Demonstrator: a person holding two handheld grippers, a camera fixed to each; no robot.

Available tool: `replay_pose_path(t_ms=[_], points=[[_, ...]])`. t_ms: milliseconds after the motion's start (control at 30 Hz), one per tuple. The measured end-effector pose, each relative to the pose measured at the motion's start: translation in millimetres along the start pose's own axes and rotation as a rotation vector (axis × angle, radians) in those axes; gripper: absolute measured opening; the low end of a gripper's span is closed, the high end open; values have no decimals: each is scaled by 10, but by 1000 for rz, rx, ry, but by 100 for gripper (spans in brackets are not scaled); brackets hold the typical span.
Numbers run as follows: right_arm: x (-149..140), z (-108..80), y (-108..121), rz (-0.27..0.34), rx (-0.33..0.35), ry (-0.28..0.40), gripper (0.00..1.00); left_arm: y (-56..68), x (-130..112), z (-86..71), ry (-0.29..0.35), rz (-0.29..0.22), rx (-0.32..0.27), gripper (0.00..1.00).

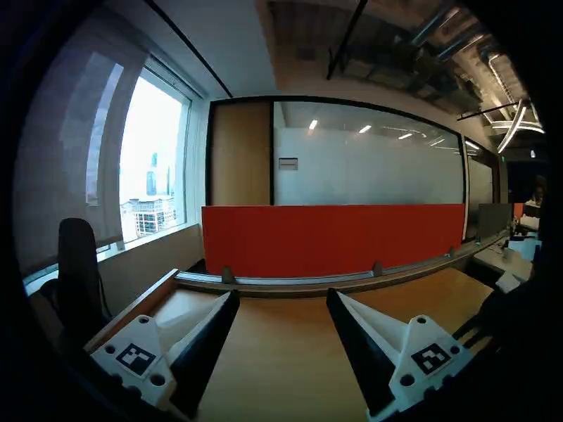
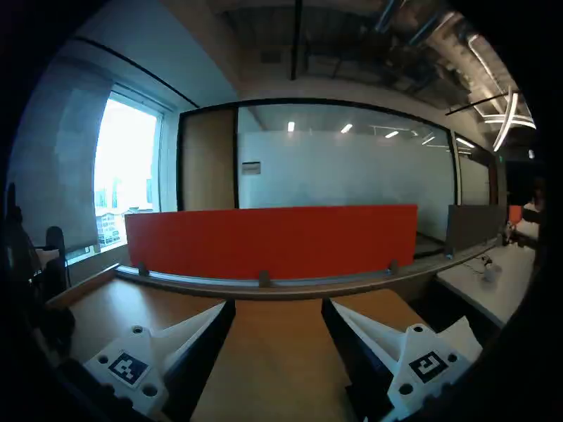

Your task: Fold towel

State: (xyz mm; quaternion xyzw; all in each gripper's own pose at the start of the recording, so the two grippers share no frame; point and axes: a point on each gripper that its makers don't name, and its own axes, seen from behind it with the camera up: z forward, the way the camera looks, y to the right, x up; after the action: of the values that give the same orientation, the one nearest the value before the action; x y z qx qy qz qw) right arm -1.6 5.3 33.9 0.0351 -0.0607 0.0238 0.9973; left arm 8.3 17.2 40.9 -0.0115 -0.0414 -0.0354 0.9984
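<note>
My left gripper (image 1: pixel 283 299) stands open over a bare wooden desk (image 1: pixel 281 359), its white fingers with black pads spread wide and nothing between them. In the right gripper view my right gripper (image 2: pixel 278 307) is open as well, held above the same kind of wooden desktop (image 2: pixel 274 366) with an empty gap between its fingers. Both point toward an orange divider panel (image 1: pixel 331 239) at the far edge of the desk.
The orange divider (image 2: pixel 271 243) stands on a grey rail along the desk's back edge. A black office chair (image 1: pixel 77 278) sits at the left by a bright window (image 1: pixel 151 169). A glass wall (image 1: pixel 366 162) lies beyond. A neighbouring white desk (image 2: pixel 492 278) holds small items at the right.
</note>
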Motion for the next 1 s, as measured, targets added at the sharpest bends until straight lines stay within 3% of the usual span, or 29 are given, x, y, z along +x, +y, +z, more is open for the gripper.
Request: replay_pose_path(t_ms=[267,700,1000], points=[[114,-13,-9,24,-10,5,95,74,-14,10,11,1,-2,92],[227,-59,5,14,-34,-1,95,-13,-182,-23,15,28,22,91],[352,-69,-105,7,-34,0,95,4,-359,-22,14,36,18,92]])
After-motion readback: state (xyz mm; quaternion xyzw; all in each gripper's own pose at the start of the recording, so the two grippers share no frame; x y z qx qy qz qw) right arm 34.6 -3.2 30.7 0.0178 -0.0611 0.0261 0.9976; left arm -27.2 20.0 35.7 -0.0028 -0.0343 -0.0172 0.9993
